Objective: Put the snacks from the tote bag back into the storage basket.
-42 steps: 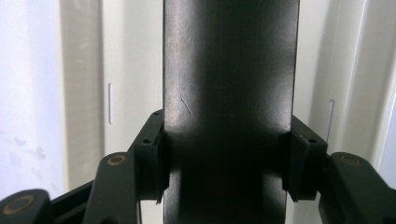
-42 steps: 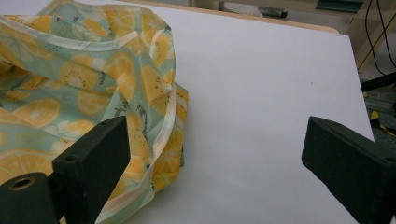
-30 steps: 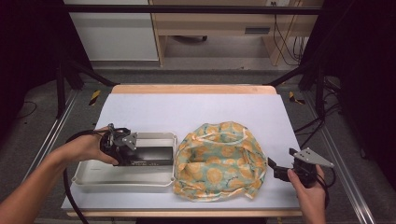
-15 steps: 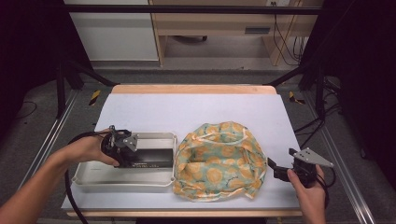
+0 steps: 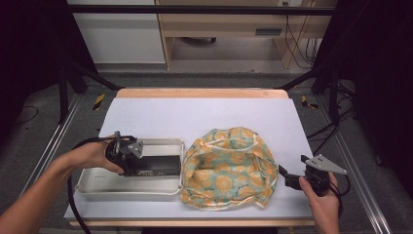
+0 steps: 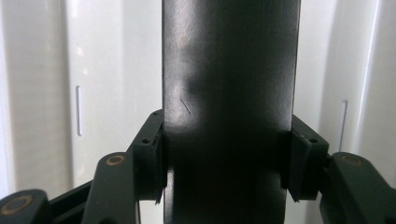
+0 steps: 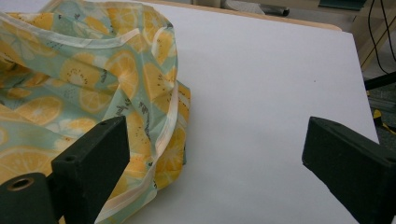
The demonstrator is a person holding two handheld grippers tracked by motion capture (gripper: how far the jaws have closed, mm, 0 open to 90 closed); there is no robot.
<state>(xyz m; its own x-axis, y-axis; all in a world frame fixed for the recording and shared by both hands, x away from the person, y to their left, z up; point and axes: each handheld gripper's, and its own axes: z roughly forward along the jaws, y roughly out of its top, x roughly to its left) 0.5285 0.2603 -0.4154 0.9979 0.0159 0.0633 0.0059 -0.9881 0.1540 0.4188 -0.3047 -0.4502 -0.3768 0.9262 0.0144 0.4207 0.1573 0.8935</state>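
Note:
A black rectangular box (image 5: 158, 165) lies in a white tray (image 5: 92, 184) at the table's front left. My left gripper (image 5: 141, 166) is shut on the box's left end; in the left gripper view both pads (image 6: 152, 154) press the sides of the black box (image 6: 229, 93). A fabric bag printed with citrus slices (image 5: 229, 168) sits open at the front middle. My right gripper (image 5: 287, 176) stands open just right of the bag, its jaws wide apart in the right gripper view, the left one beside the bag's rim (image 7: 116, 79).
The white table top (image 5: 204, 117) stretches bare behind the tray and bag, with a wooden strip along its far edge. Metal rails run down both sides of the table. Cables trail from each gripper toward the person.

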